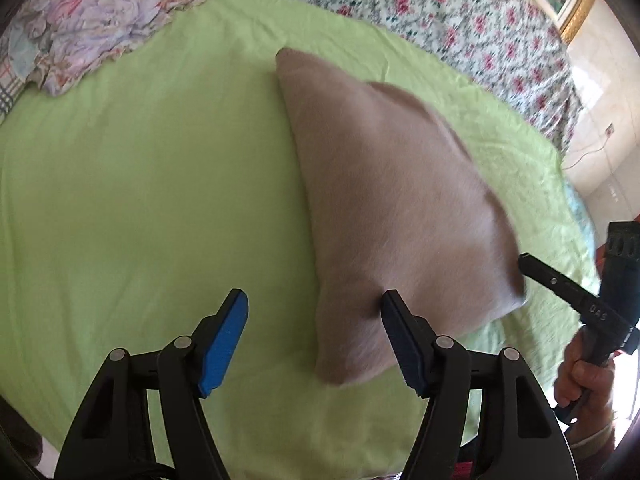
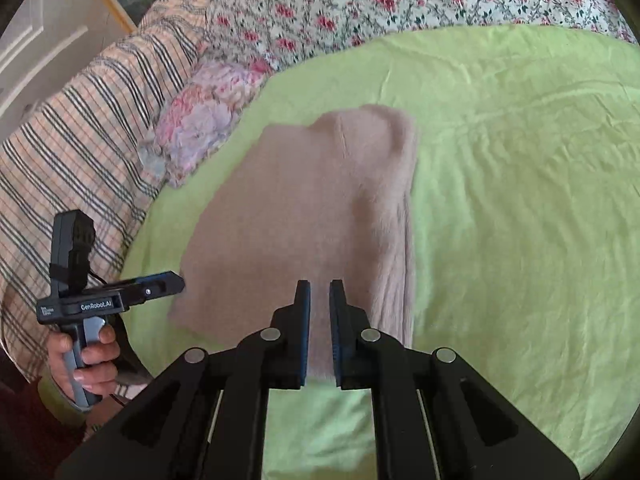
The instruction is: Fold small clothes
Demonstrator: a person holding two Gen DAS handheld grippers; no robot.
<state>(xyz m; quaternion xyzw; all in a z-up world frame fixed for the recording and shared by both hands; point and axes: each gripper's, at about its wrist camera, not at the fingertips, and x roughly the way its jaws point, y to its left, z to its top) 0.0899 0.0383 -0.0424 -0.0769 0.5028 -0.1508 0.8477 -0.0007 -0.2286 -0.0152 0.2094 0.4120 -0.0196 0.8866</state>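
A folded beige fuzzy garment [image 1: 392, 200] lies on the light green sheet [image 1: 140, 184]; it also shows in the right wrist view [image 2: 304, 216]. My left gripper [image 1: 316, 312] is open and empty, its right finger at the garment's near left edge. My right gripper [image 2: 320, 308] is nearly closed, its jaws a narrow gap apart over the garment's near edge; whether it pinches cloth is not clear. In the left wrist view the right gripper [image 1: 524, 260] touches the garment's right corner. The left gripper [image 2: 176, 280] shows at the garment's left corner.
A floral quilt [image 1: 440, 12] covers the bed's far side. A pink-purple floral cloth [image 1: 92, 28] lies bunched at the back left. A plaid blanket [image 2: 72, 140] lies left of the green sheet [image 2: 520, 200]. A framed picture [image 1: 576, 12] hangs on the wall.
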